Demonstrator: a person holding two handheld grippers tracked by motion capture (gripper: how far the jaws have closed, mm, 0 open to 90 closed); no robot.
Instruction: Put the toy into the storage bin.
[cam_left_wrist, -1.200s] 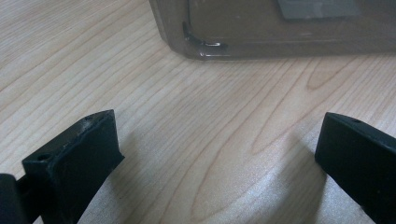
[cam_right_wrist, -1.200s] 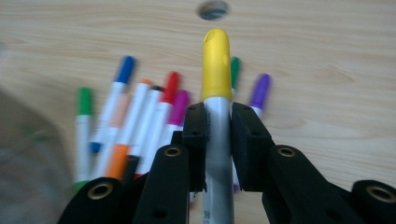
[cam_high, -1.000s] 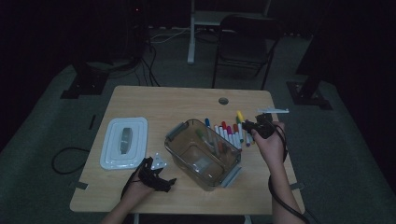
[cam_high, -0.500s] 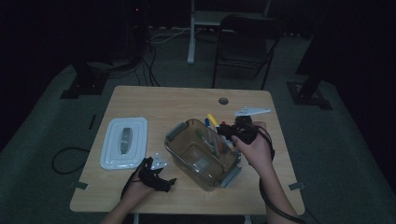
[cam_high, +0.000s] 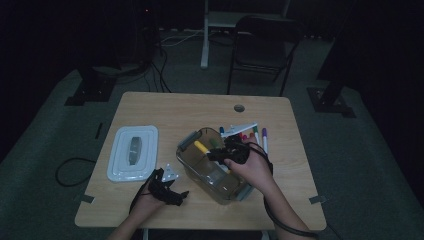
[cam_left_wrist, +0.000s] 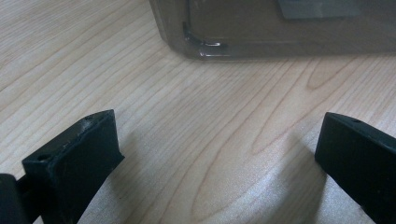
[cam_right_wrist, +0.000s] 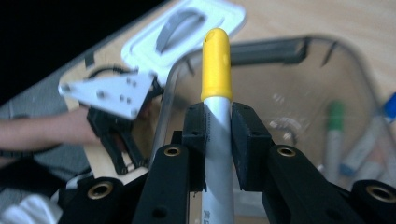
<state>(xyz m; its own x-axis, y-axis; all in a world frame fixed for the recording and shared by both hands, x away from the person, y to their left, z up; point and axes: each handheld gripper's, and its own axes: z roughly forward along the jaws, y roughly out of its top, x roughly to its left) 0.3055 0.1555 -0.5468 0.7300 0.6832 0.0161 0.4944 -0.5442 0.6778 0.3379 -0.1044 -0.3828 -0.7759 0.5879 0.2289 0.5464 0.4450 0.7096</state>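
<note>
Holding: one yellow-capped marker (cam_right_wrist: 216, 93), clenched in my right tool (cam_high: 223, 154) over the bin (cam_high: 186, 162). Light, stiff, smooth-barrelled, likely to slip; best gripped mid-barrel, below the cap. Left tool (cam_high: 167, 192): released, resting just left of the bin. More markers (cam_high: 259, 137) lie right of the bin, lid (cam_high: 120, 165) left. Surface (cam_high: 165, 110): pale wood, level. Room: dark, chair (cam_high: 260, 40) beyond.

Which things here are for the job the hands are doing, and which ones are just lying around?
For the job:
- right gripper, shut on the yellow marker
- clear box under it
- markers waiting on the table

Just lying around:
- white lid
- left gripper, open and resting on the table
- chair behind the table
</note>
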